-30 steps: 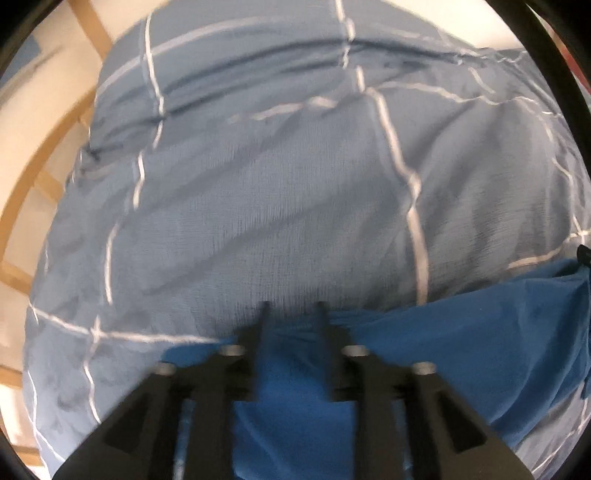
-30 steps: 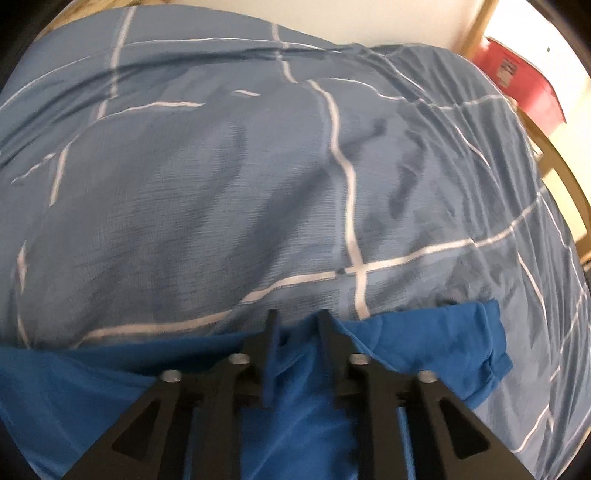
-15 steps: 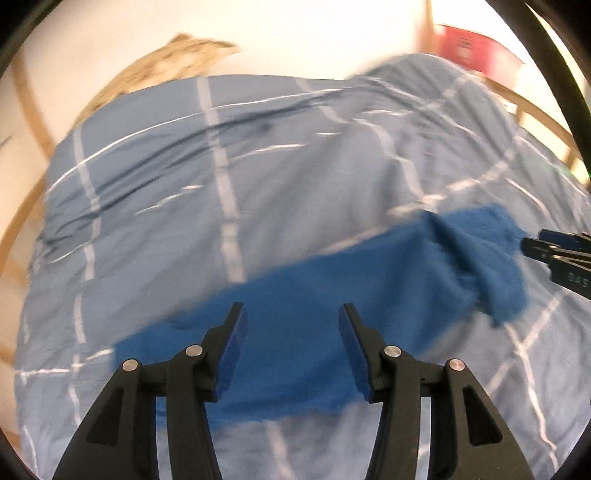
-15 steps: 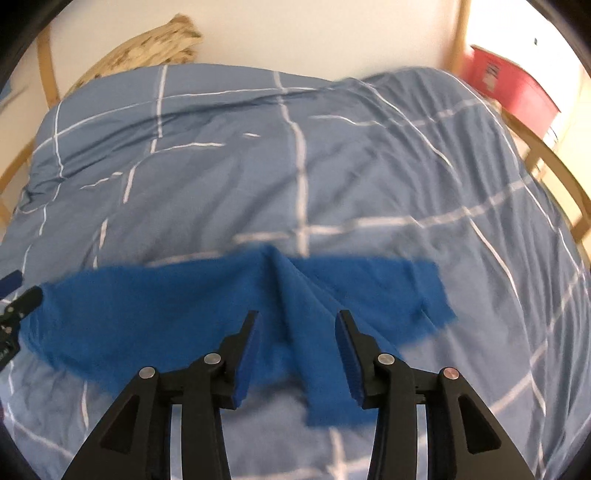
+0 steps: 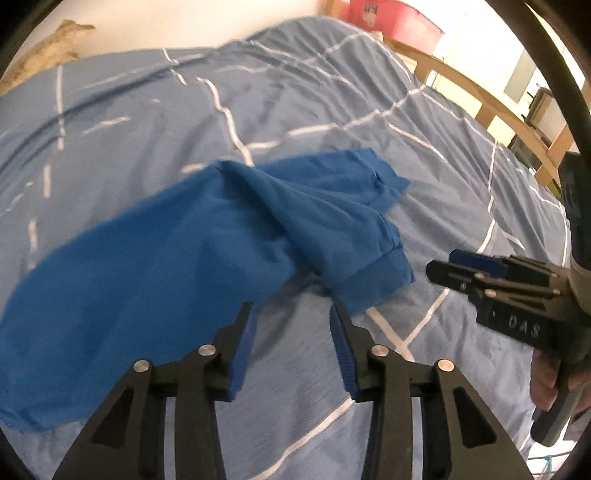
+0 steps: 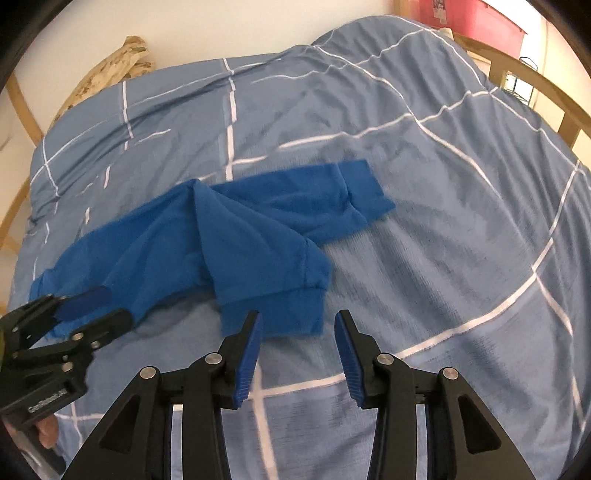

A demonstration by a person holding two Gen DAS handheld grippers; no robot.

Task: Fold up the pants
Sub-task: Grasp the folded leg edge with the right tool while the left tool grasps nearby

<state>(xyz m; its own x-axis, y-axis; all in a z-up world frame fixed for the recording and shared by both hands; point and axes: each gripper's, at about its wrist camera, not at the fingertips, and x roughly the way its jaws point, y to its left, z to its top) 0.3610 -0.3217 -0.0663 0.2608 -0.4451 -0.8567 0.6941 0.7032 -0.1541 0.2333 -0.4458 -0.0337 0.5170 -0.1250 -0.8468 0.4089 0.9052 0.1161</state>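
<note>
My left gripper (image 5: 291,314) hangs above the bed with its fingers (image 5: 242,347) spread wide and nothing between them. They are black angular plastic arms with silver screw heads, and each carries a ribbed blue pad on its inner face. My right gripper (image 6: 298,321) is the same build and stands just as wide, also empty.

The blue pants (image 6: 221,236) lie on the duvet (image 6: 443,229), just ahead of both sets of fingers and touching neither. The cloth is soft, matte and finely knit, a strong saturated blue. It stretches in a long band across the bed, with one flat leg reaching away to a squared hem at the far right. A second leg is folded over it on a slant and ends in a wide stitched cuff, which lies closest to my right gripper. Soft ridges and creases run along the fold where the two layers cross.

The duvet is a paler, greyer blue with a faint woven grain, crossed by thin white stripes that make large squares. It is rumpled, with shallow wrinkles. A curved, light wooden bed frame (image 6: 535,88) edges the bed on the right, and a pink-red box (image 6: 480,18) sits beyond it. At the head, a crumpled beige patterned fabric (image 6: 110,70) lies against the pale wall.
</note>
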